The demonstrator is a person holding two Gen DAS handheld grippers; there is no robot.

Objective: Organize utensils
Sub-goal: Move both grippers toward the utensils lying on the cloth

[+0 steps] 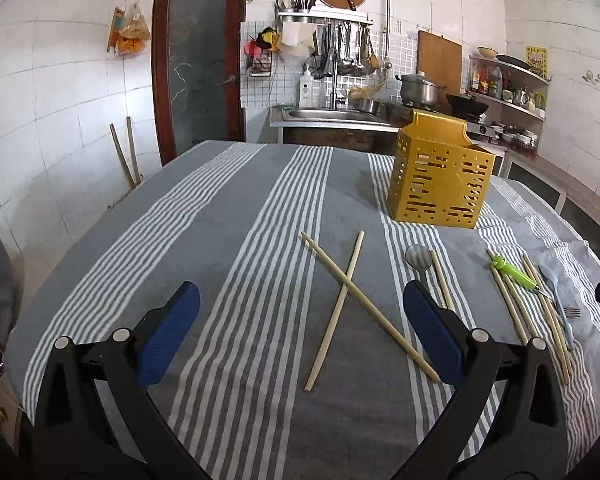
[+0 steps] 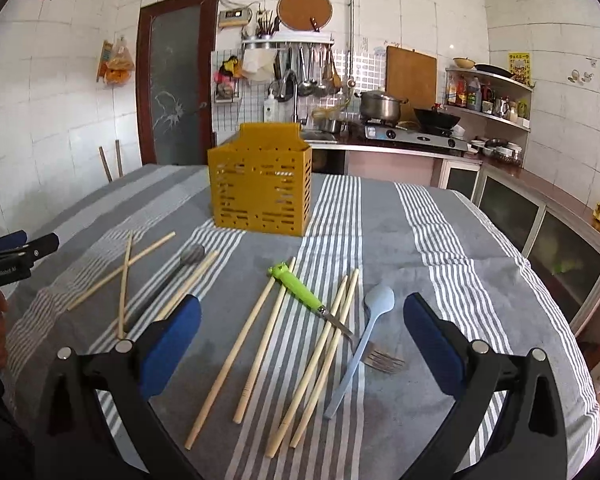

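Note:
A yellow perforated utensil holder [image 1: 440, 184] [image 2: 260, 196] stands upright on the striped tablecloth. Crossed chopsticks [image 1: 348, 300] [image 2: 126, 276] lie in front of my open, empty left gripper [image 1: 300, 332]. A grey spoon [image 1: 418, 260] [image 2: 188, 258] lies beside another chopstick [image 1: 442, 280]. Several chopsticks [image 2: 260, 340], a green-handled fork [image 2: 300, 292] [image 1: 512, 270] and a light blue spoon [image 2: 364, 332] [image 1: 554, 284] lie in front of my open, empty right gripper [image 2: 300, 336]. The left gripper also shows at the right wrist view's left edge [image 2: 16, 256].
The table [image 2: 480, 280] is covered by a grey and white striped cloth. Behind it stand a sink counter [image 1: 332, 116], a stove with pot and wok [image 2: 412, 128], shelves and a dark door [image 1: 200, 64]. Low cabinets [image 2: 540, 224] run along the right.

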